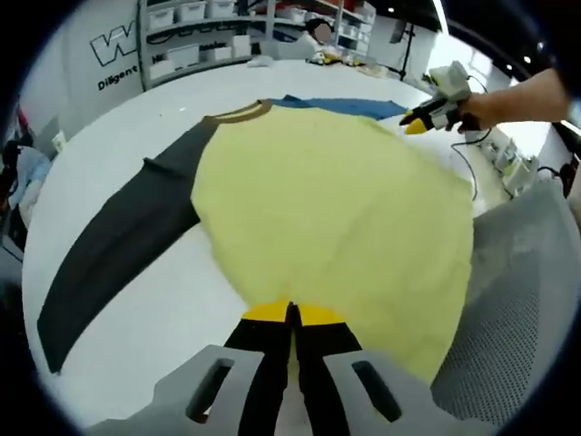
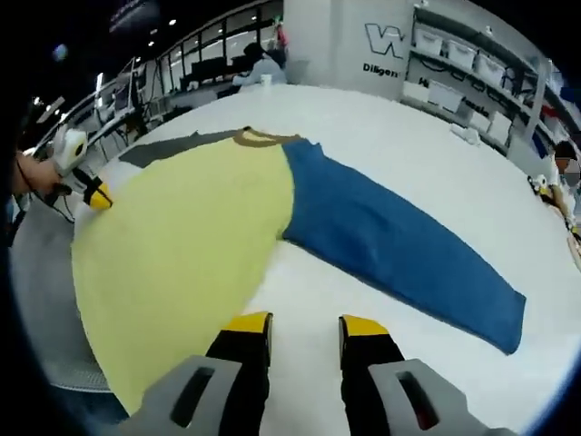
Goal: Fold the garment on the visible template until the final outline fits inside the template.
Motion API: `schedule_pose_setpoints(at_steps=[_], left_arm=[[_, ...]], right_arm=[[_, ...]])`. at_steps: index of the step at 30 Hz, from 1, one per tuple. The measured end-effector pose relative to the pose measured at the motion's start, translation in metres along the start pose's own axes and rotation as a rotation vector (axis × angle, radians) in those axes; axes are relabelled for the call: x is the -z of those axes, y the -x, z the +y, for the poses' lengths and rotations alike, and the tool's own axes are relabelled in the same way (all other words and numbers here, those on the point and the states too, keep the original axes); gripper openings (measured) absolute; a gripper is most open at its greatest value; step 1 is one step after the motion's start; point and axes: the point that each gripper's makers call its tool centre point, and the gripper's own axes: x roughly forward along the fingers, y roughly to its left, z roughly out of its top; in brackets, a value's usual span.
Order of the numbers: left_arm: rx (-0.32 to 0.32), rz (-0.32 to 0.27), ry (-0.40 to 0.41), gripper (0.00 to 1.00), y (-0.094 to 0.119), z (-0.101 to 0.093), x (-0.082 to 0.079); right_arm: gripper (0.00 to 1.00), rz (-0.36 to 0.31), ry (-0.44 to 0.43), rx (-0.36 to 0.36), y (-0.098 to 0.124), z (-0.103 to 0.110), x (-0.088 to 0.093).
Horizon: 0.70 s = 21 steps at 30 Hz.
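Left gripper [image 1: 292,318]: we see its jaws pressed together on the garment's near yellow edge.
Right gripper [image 2: 306,329]: jaws parted, gripping nothing, above the white table [image 2: 436,154].
Garment [image 2: 209,227]: spread flat on that table, yellow body, blue sleeve [image 2: 399,245], dark grey sleeve [image 1: 118,236].
Shelves [image 2: 472,91]: far behind.

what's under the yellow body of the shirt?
White table shows all around the yellow body; the dark sleeve and blue sleeve stick out from under it. Anything beneath the yellow, template included, is covered.
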Motion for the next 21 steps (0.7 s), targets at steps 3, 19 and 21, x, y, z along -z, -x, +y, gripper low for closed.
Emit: schedule_pose_setpoints(at_steps=[3,19,21], left_arm=[[-0.012,-0.036,0.032,0.0,0.006,0.001,-0.006],[0.037,-0.205,0.098,0.35,0.017,-0.021,-0.05],[0.043,-0.207,0.093,0.38,0.017,-0.024,-0.053]], right_arm=[[0.26,-0.005,-0.089,0.112,0.01,-0.048,0.004],[0.26,0.03,-0.392,0.418,0.04,-0.17,0.036],[0.26,0.028,-0.41,0.42,0.039,-0.172,0.036]])
